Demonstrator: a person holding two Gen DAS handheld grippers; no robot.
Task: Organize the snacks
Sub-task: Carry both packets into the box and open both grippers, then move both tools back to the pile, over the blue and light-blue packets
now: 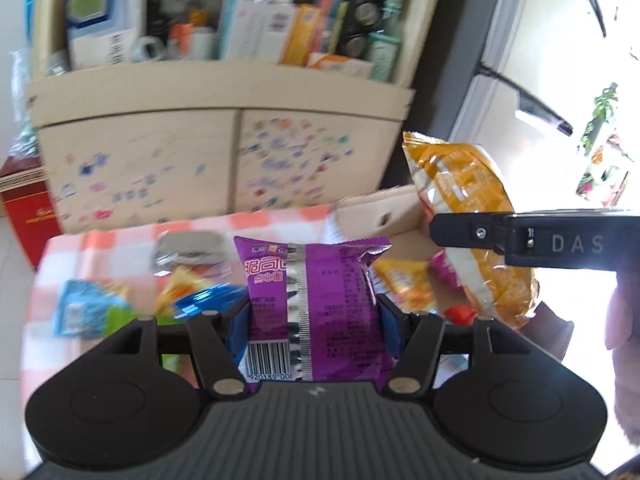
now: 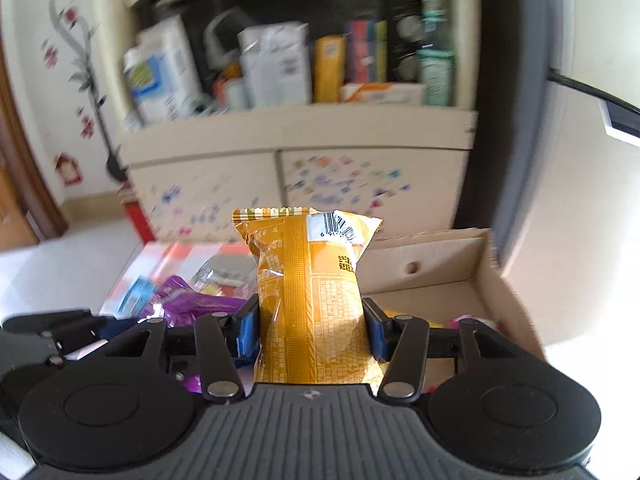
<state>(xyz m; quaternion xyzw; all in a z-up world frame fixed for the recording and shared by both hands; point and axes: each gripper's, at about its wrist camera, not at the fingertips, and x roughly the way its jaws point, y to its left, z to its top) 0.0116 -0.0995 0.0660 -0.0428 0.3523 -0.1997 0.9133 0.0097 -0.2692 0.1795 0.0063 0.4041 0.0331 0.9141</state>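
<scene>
My left gripper point(image 1: 314, 316) is shut on a purple snack packet point(image 1: 316, 304), held upright above the table. My right gripper point(image 2: 312, 320) is shut on a yellow snack packet point(image 2: 312, 300), held upright over the near edge of an open cardboard box point(image 2: 460, 264). In the left wrist view the yellow packet point(image 1: 468, 216) and the right gripper's black finger point(image 1: 468, 230) hang over that box point(image 1: 384, 216) at the right. The purple packet also shows at lower left in the right wrist view point(image 2: 188, 304).
Several loose snack packets point(image 1: 88, 308) lie on the orange checked tablecloth point(image 1: 280, 220). The box holds a few snacks point(image 1: 404, 284). Behind stands a cream cabinet point(image 1: 224, 128) with cluttered shelves and stickered doors. A red carton point(image 1: 28, 212) sits on the floor at left.
</scene>
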